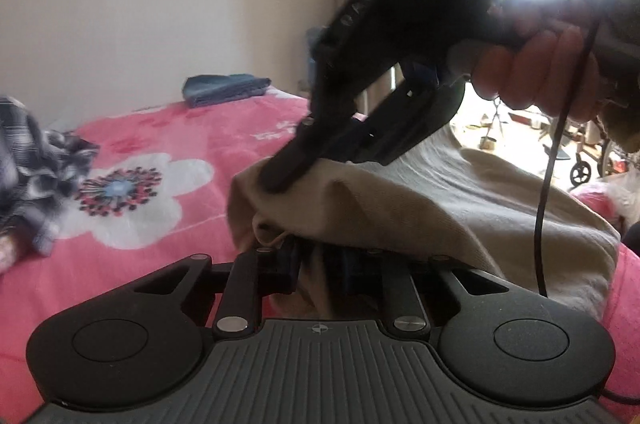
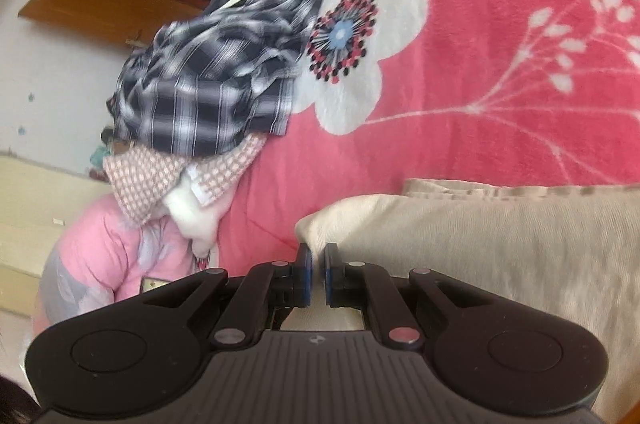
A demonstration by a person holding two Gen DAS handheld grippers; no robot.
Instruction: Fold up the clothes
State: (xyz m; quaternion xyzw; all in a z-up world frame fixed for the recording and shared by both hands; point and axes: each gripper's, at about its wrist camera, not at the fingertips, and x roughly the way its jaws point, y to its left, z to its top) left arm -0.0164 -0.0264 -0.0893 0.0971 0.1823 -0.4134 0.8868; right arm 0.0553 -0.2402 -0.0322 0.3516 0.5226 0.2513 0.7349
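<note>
The pink blanket (image 2: 500, 36) lies bare across its middle, giving open passage between the clothes pile (image 2: 208, 84) at one edge and the beige garment (image 2: 500, 244). A folded blue cloth (image 1: 224, 89) sits near the far wall. The right gripper (image 1: 276, 180) stands over the beige garment's fold, crowding the left gripper (image 1: 316, 256).

- A bedspread (image 1: 168, 128) is covering the bed, and every garment is lying on it.
- The nearest garment (image 1: 400, 208) is lying just before both grippers.
- The right gripper (image 1: 280, 180) is resting on that garment's top edge.
- A checked shirt (image 2: 208, 80) is lying heaped to the left, apparently atop a pile (image 2: 160, 180).
- Folded clothes (image 1: 226, 89) are sitting at the far edge.
</note>
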